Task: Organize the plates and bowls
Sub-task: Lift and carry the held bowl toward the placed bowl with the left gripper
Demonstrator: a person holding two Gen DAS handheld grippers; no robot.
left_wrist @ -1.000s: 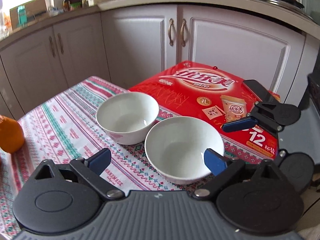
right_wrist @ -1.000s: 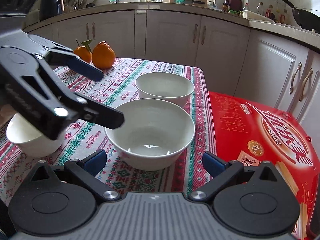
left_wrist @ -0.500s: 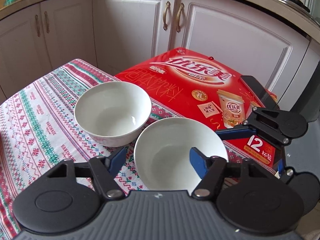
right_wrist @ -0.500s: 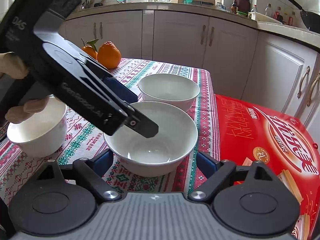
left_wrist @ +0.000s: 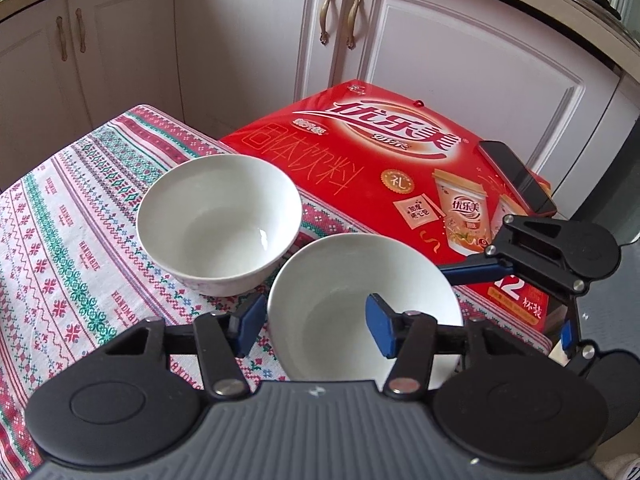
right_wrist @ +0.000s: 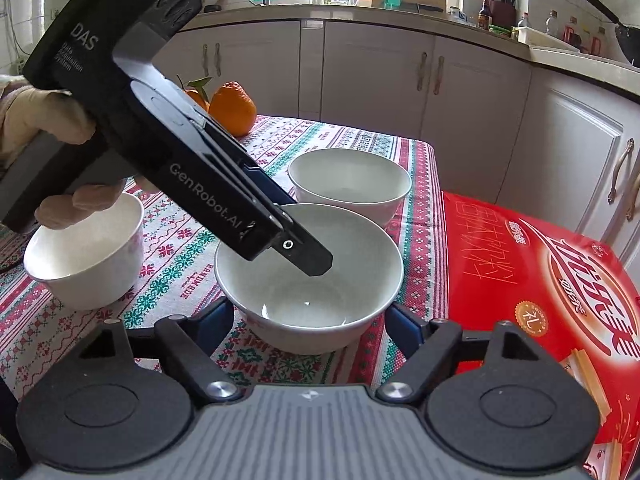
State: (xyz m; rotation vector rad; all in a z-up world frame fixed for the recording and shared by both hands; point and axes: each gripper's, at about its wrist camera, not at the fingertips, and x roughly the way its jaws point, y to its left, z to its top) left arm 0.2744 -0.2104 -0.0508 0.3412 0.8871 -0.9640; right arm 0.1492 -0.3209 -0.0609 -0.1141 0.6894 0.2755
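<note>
The table [right_wrist: 420, 184] wore a cloth [left_wrist: 60, 232] striped in red, green and white stitch-work patterns, and it stood in a kitchen lined with white cupboards [right_wrist: 380, 80] with brass handles. Along the far worktop [right_wrist: 360, 10] by the window sat bottles, a knife block and a black pan.

Three white bowls stood on the cloth. The near bowl [right_wrist: 308, 276] sat close to the table's edge, the second bowl [right_wrist: 350, 184] just behind it, and a third bowl [right_wrist: 86, 252] off to the left. Two oranges [right_wrist: 232, 108] rested at the far side of the table. A big red box [left_wrist: 384, 176] lay beside the table, with a dark phone [left_wrist: 516, 176] on its corner.

The left gripper [left_wrist: 316, 322] straddled the near bowl's rim, one finger outside and one inside, its fingers closing on the wall; whether the pads already pressed could not be told. The right gripper [right_wrist: 310, 320] had the same bowl between its fingers, which were closing and flanked it closely. A hand [right_wrist: 52, 128] held the left gripper.
</note>
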